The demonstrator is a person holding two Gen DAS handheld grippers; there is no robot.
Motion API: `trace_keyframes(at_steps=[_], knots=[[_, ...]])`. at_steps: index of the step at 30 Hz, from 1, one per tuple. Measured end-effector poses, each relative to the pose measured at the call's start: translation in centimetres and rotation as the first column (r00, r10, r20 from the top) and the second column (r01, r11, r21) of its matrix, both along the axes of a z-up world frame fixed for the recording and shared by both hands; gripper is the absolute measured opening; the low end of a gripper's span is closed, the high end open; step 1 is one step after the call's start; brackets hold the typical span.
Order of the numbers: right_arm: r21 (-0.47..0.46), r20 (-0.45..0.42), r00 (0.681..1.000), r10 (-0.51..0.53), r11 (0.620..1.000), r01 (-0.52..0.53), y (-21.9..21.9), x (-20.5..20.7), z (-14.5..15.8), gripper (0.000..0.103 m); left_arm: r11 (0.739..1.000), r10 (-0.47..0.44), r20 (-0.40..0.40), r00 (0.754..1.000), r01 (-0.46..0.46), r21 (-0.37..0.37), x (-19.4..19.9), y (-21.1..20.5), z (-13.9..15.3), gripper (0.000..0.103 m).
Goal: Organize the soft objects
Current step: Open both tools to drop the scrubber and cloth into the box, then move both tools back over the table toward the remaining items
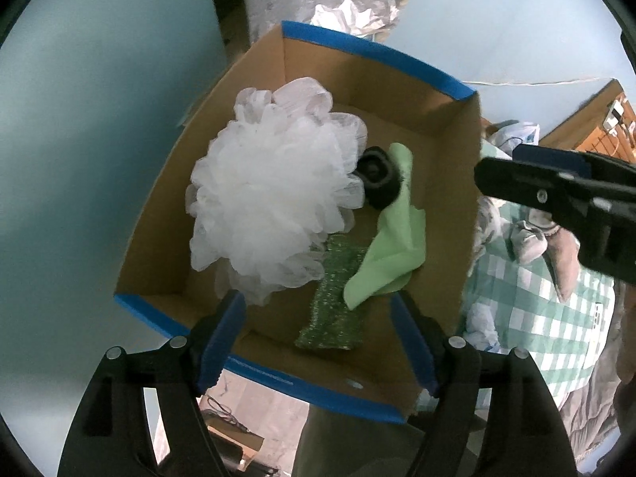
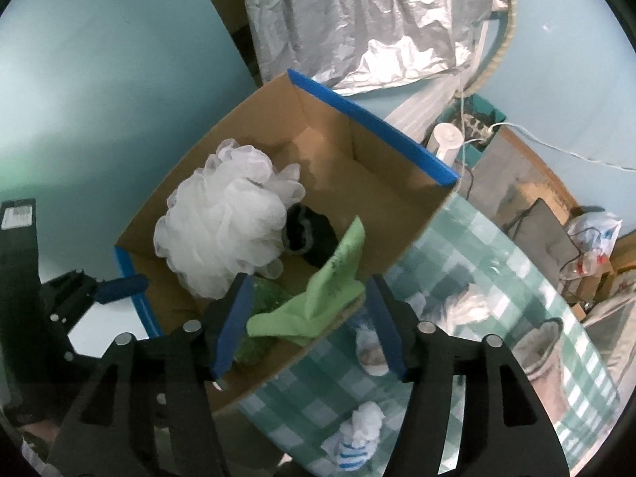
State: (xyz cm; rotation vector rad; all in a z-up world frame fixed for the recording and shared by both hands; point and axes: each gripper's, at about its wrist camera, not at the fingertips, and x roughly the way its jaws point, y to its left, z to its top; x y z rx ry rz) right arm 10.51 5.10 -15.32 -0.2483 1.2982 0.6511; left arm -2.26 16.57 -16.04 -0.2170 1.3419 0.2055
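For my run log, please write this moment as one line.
left gripper: open, empty | right gripper: open, empty | cardboard box: white loofah, green cloth, green scrubber, black item

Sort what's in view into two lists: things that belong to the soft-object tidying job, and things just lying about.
Part of the job:
cardboard box
white mesh bath pouf
green cloth
green scouring pad
black sock
white socks on the checked cloth

Just lying about:
silver foil sheet
white cable
plastic bag
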Motion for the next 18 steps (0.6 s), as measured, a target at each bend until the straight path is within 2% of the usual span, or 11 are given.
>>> trace_keyframes(at_steps=[18], knots=[[-0.012,0.035,0.993,-0.114,0.993,0.114,-8.1,-1.3,2.0,0.065,0.994,-0.112,0.024,0.993,0.112,0.003,1.0,-4.8,1.9,0.081]])
